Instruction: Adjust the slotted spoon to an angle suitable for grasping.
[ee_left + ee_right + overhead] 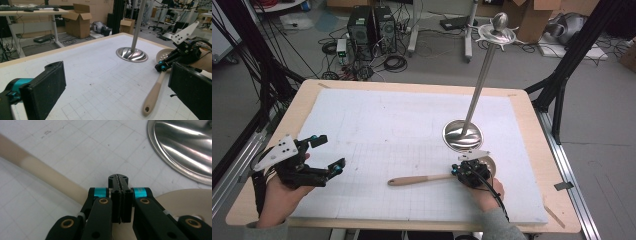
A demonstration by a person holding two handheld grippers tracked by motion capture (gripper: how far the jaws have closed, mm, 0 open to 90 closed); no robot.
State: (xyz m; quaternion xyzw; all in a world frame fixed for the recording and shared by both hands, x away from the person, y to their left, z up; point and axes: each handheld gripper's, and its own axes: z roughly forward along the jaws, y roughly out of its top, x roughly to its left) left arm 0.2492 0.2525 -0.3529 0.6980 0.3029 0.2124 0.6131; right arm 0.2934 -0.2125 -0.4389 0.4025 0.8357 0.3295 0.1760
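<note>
So my right gripper (pixel 468 172) has its jaws pressed flat together with nothing between them, sitting right over the neck of the slotted spoon (pixel 432 178), where the handle meets the perforated bowl. That spoon lies flat on the white gridded mat (pixel 377 125), near the front edge and over toward the right, its wooden-looking handle running left with the hanging hole at the far tip. My left gripper (pixel 328 152) hovers by the mat's left edge, jaws spread wide and empty. Handling-wise I'd guess the spoon is light and stiff, not fragile, and the round, smooth handle could roll or slip in a pinch. I'd take hold mid-handle or just behind the bowl, so it doesn't swing. Just beyond the spoon, toward the back, stands the steel hanging stand (pixel 462 135), with a shiny round base and a tall thin pole, probably tippy if bumped. Count: one spoon, one stand, two grippers, one mat on the wooden table (pixel 532 150).
</note>
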